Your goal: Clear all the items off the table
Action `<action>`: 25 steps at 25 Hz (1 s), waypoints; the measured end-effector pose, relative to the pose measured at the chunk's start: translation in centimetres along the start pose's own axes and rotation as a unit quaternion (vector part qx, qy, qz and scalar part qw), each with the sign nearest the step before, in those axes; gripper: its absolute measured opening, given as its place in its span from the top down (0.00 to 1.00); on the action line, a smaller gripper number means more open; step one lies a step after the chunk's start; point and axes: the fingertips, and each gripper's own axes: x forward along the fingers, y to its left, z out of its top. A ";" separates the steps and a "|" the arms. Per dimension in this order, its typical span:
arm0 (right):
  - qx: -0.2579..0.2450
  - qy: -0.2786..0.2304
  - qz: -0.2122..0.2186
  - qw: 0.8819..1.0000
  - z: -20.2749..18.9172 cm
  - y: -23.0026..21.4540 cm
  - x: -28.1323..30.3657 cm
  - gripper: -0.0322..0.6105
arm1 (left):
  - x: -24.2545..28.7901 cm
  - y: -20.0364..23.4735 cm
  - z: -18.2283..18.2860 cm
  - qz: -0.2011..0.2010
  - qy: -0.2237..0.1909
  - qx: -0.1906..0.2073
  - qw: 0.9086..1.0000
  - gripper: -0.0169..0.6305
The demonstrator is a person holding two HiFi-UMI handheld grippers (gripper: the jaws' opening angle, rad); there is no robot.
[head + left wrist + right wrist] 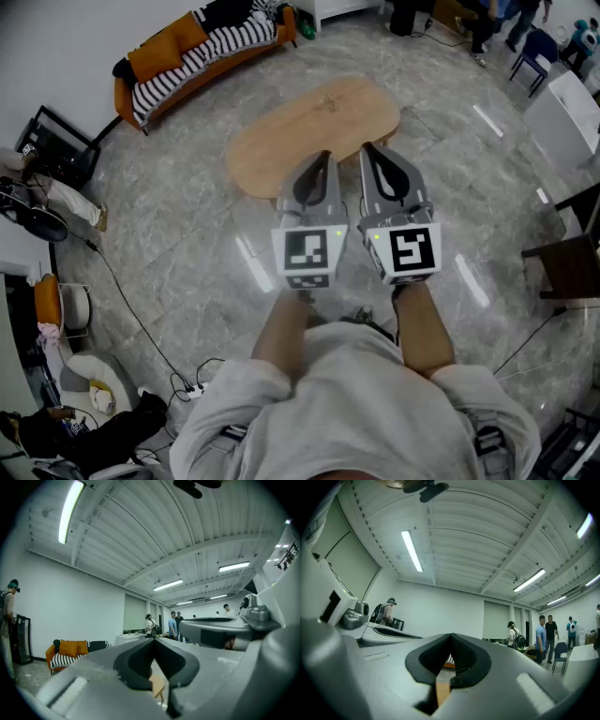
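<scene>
An oval wooden table (309, 131) stands on the grey marble floor ahead of me; I make out only a faint mark (330, 101) on its top. My left gripper (323, 156) and right gripper (367, 148) are held side by side in front of my chest, tips towards the table's near edge. Both are shut with nothing between the jaws. In the left gripper view the left gripper (153, 639) points up at the room, with a sliver of the table (158, 686) below. The right gripper (451, 635) shows the same pose.
An orange sofa (202, 47) with a striped blanket stands beyond the table at the left. A dark chair (572, 262) and a white table (567, 117) are at the right. Cables and a power strip (187, 389) lie at my left. Several people (173, 625) stand far off.
</scene>
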 end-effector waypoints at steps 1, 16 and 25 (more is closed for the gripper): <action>-0.004 0.001 -0.004 1.000 -0.4 0.1 0.1 0.94 | 0.1 0.2 0.1 -0.004 0.000 0.002 1.000 0.94; 0.067 0.019 -0.072 0.995 -5.2 3.0 2.2 0.94 | -1.2 8.0 -3.9 -0.032 0.036 -0.007 0.999 0.94; 0.065 0.042 -0.075 0.994 -8.4 -0.1 5.0 0.94 | 3.4 8.0 -7.1 -0.043 0.061 -0.016 0.997 0.94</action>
